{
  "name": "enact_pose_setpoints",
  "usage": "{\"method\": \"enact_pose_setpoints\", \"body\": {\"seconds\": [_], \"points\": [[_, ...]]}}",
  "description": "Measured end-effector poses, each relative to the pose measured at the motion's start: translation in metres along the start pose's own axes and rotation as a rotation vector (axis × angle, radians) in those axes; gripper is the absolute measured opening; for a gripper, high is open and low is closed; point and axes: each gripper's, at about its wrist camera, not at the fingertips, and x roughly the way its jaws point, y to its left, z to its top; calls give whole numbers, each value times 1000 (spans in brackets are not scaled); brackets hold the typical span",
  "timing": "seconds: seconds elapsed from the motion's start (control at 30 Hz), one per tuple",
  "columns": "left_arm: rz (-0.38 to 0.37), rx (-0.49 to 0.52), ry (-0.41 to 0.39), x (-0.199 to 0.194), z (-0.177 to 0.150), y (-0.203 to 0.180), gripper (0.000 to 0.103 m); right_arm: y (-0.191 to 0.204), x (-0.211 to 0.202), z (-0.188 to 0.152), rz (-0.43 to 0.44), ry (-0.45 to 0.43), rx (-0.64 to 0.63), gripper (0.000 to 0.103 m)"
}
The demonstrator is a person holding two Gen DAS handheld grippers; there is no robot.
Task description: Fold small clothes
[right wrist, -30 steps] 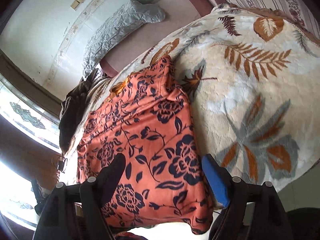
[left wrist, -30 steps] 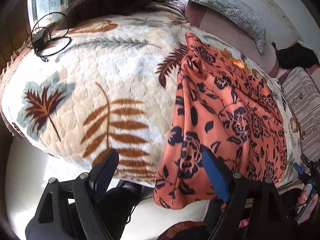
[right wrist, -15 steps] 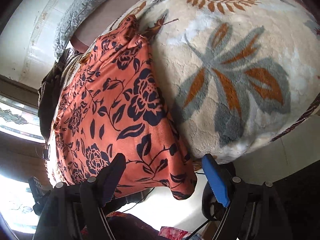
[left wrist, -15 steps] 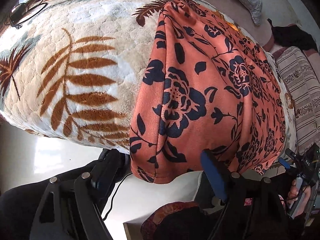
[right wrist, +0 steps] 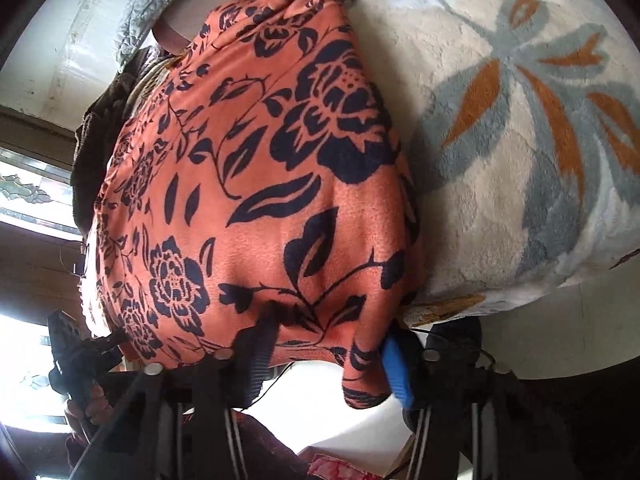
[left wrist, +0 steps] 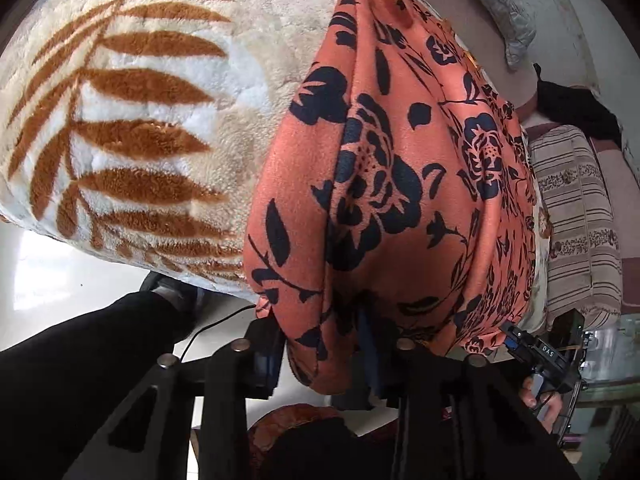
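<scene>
2 hand-held grippers — left [left wrist: 320,354], right [right wrist: 326,350] — just clamped the orange floral garment [left wrist: 400,184] on a leaf-patterned blanket [left wrist: 160,120].

Daylight blows out the tall glass window [right wrist: 24,208] at nine o'clock; fisheye curvature bends and darkens every edge.

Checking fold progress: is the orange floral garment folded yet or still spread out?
Spread: the orange floral garment lies flat along the leaf-print blanket, near hem hanging over the edge.
</scene>
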Motion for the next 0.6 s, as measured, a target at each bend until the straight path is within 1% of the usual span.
{"method": "enact_pose_setpoints", "body": {"seconds": [0.03,0.07,0.17,0.23,0.33,0.47,0.53,0.6], "points": [[15,25,-1,-1,-2,-4,19,3,-4,-2,-3,2,-14,16],[16,42,2,-3,-4,-9,10,6,-9,-3,-7,-1,-39,9],[-5,91,-12,-17,-4,-24,8,29,-33,-12,38,-28,-130,9],[-29,131,-26,-34,-2,-32,8,44,-52,-14,63,-52,-178,8],[-97,180,-56,-65,7,-43,8,56,-79,-8,140,-84,-192,7],[-159,223,-112,-102,31,-58,8,65,-108,10,258,-144,-182,7],[-191,225,-140,-120,49,-60,8,74,-118,22,299,-174,-179,7],[-201,229,-171,-136,73,-63,8,77,-126,41,351,-202,-157,7]]}}
